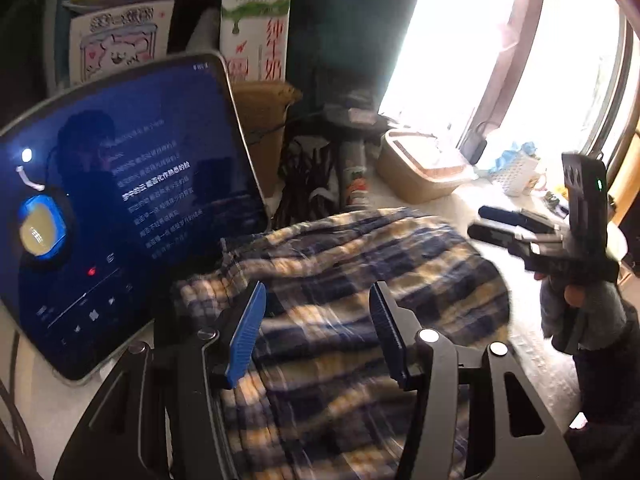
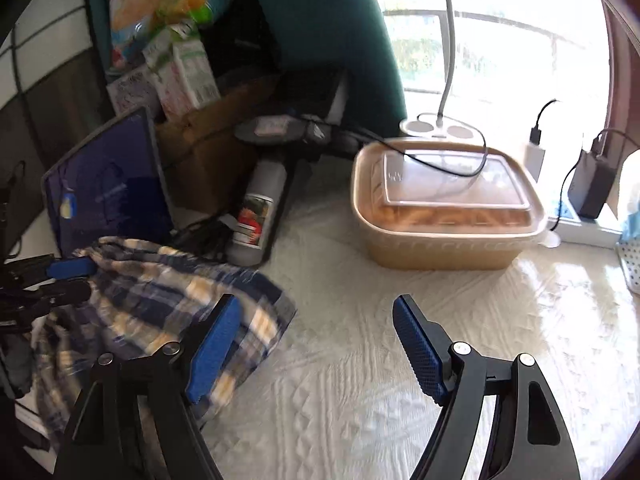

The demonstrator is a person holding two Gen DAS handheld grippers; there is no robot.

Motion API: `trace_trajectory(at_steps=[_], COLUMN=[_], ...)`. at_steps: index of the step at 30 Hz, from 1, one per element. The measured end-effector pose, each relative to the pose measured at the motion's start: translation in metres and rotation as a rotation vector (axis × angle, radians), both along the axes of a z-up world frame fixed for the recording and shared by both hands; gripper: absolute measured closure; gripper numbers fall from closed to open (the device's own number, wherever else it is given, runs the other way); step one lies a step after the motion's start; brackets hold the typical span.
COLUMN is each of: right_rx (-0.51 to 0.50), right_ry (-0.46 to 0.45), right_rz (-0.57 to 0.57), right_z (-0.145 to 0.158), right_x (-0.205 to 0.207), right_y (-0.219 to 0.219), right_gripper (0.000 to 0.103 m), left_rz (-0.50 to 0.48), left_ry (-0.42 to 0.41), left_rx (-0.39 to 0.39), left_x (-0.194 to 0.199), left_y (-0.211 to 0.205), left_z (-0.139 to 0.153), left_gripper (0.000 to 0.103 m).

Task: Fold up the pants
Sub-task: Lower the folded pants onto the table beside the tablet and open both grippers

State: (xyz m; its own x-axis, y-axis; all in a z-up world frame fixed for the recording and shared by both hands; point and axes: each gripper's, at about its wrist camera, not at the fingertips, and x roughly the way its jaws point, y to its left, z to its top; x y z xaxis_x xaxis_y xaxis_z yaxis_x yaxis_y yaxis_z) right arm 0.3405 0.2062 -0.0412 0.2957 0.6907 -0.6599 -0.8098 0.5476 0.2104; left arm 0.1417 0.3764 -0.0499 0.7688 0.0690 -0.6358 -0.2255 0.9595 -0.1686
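Note:
The blue, cream and yellow plaid pants [image 1: 352, 280] lie bunched on the white textured table cover; they also show at the left of the right wrist view [image 2: 160, 300]. My left gripper [image 1: 316, 300] is open and empty, its blue pads just above the pants' near part. My right gripper [image 2: 316, 320] is open and empty, over the bare cover just right of the pants' edge. It shows in the left wrist view [image 1: 486, 222] at the right, held by a gloved hand. The left gripper [image 2: 70, 278] shows at the left edge of the right wrist view.
A lit tablet [image 1: 120, 208] leans at the left beside the pants. A tan lidded food box [image 2: 444, 208] stands at the back. A spray can [image 2: 256, 216], cables, a cardboard box [image 2: 208, 160], a white basket [image 1: 514, 172] and chargers [image 2: 592, 188] crowd the far edge by the window.

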Motion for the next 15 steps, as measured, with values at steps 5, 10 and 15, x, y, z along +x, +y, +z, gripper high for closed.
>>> trace_trajectory(at_steps=[5,10,15], right_rx=[-0.053,-0.128,-0.109], right_ry=[-0.011,0.033,0.007], right_rz=[0.088,0.083,0.057], right_z=[-0.006,-0.028,-0.013], right_x=[-0.037,-0.051,-0.07], right_y=[-0.007,-0.005,-0.031], right_gripper=[0.023,0.023,0.022], left_rz=[0.046,0.06,0.058], left_ry=[0.055,0.021,-0.023], left_rx=[-0.013,-0.014,0.021], left_x=[-0.01,-0.015,-0.035], left_y=[0.005,0.0,-0.027], left_z=[-0.016,-0.016,0.0], left_gripper=[0.049,0.049,0.049])
